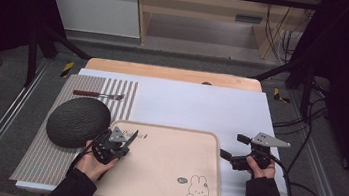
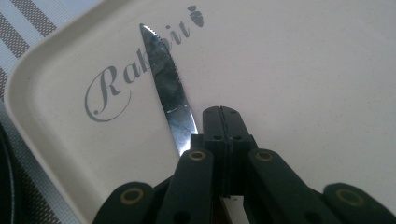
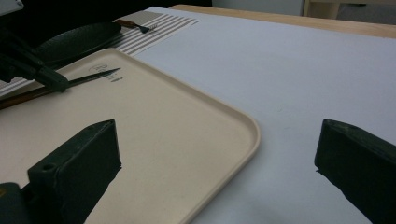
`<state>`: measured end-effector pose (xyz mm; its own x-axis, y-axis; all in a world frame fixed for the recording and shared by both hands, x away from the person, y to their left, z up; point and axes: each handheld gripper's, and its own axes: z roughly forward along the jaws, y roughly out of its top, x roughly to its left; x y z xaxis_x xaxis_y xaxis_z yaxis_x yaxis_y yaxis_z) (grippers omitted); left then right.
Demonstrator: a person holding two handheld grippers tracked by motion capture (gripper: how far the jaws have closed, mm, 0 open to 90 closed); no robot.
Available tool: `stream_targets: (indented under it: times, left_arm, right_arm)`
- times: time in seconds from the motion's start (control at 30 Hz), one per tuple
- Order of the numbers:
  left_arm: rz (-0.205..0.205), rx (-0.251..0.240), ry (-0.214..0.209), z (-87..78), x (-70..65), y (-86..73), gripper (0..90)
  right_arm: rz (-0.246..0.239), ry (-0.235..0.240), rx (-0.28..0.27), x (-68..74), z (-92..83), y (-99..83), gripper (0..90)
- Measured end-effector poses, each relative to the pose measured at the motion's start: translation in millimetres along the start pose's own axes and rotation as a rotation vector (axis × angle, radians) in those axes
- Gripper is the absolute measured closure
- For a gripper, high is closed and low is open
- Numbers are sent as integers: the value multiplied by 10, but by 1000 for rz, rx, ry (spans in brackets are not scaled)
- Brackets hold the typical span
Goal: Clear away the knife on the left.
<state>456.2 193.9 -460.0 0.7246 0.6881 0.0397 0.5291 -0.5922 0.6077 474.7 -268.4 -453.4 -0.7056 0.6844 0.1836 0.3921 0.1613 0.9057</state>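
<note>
My left gripper is shut on a steel knife and hangs over the near-left part of the beige rabbit tray. In the left gripper view the jaws are pressed together, and the serrated knife blade sticks out past them over the word "Rabbit". My right gripper stands open by the tray's right edge with nothing between its jaws. The right gripper view looks across the tray's corner at the left gripper and the knife.
A dark round plate lies on a striped placemat left of the tray. A fork with a brown handle rests at the mat's far end. A white sheet covers the table.
</note>
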Motion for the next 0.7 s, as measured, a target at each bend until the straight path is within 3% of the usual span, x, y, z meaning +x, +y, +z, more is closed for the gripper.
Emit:
stream_targets:
  times: [0.7]
  left_arm:
    - [-23, -4, 39, -60, 135, -71, 900]
  right_arm:
    - [0, 0, 3, 0, 4, -2, 3]
